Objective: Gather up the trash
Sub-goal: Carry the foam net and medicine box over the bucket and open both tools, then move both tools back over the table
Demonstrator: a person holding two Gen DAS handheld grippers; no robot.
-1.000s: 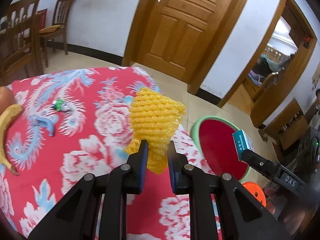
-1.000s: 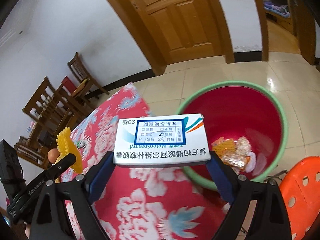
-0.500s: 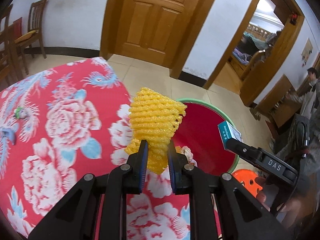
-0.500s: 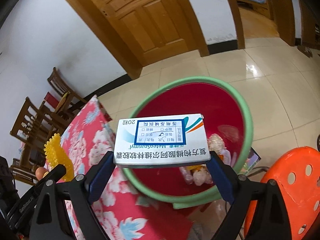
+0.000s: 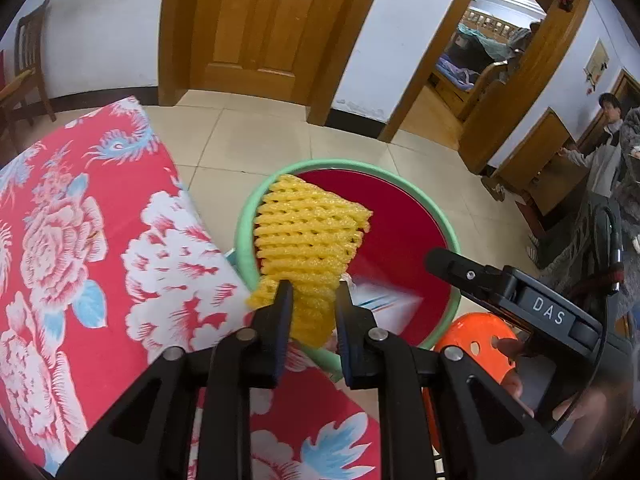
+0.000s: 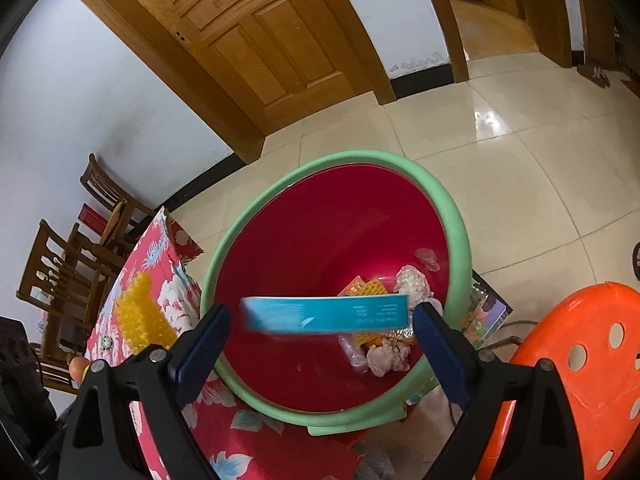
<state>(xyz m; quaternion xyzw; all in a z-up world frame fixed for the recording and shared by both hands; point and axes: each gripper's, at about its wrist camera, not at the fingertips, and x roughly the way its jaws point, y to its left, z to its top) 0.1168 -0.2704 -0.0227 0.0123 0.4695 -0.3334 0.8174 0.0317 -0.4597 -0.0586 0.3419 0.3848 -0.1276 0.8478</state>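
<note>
Left gripper (image 5: pixel 310 312) clamped on yellow foam net (image 5: pixel 308 232), held over the bin (image 6: pixel 456 240) rim. Right gripper (image 6: pixel 320 344) fingers spread; medicine box (image 6: pixel 326 314) loose between them, blurred, above the bin.

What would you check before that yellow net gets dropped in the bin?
1. Net firmly held: ok. The left gripper pinches its lower end.
2. Net over the bin: not ok. The right wrist view shows it over the table, beside the rim.
3. Box let go: ok. It is blurred, with gaps to both jaws of the open right gripper, above the bin.
4. Room in the bin: ok. Trash covers only the bottom.
5. Right gripper out of the net's way: cannot tell.
</note>
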